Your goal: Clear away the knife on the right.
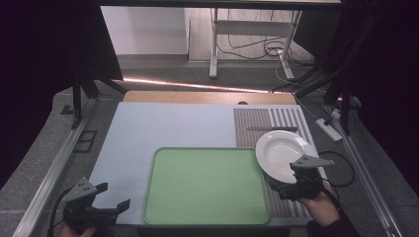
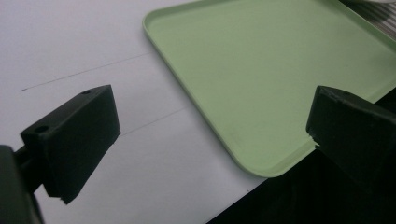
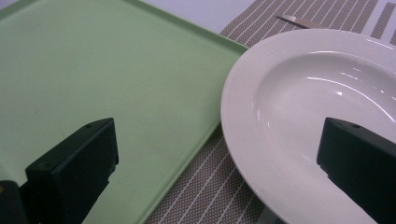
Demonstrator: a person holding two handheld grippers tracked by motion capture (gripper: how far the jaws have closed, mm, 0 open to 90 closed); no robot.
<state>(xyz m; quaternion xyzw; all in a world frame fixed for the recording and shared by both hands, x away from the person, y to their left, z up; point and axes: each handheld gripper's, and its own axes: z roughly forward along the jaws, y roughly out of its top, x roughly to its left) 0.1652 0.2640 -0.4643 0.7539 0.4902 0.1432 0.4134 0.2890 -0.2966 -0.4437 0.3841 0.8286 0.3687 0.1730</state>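
Right now the white plate (image 1: 279,150) sits on the striped placemat (image 1: 252,129) at the right side of the table, its left edge just beside the right rim of the green tray (image 1: 205,185). The right gripper (image 1: 291,186) is at the plate's near edge with its jaws spread wide and nothing clamped between them. In the right gripper view the plate (image 3: 299,121) lies between the two jaws but off toward the right one, which hangs over the plate's bowl, while the left jaw hangs over the tray (image 3: 93,70); whether either jaw touches anything cannot be told. A knife (image 1: 272,129) lies on the placemat just beyond the plate, its blade tip visible at the top of the right gripper view (image 3: 299,19).

The left gripper (image 1: 112,195) is at the near left corner of the table, well apart from the plate, jaws apart and empty. Its own view looks across the pale blue table top (image 2: 84,51) at the tray's near left corner (image 2: 261,84), which lies between its jaws farther off
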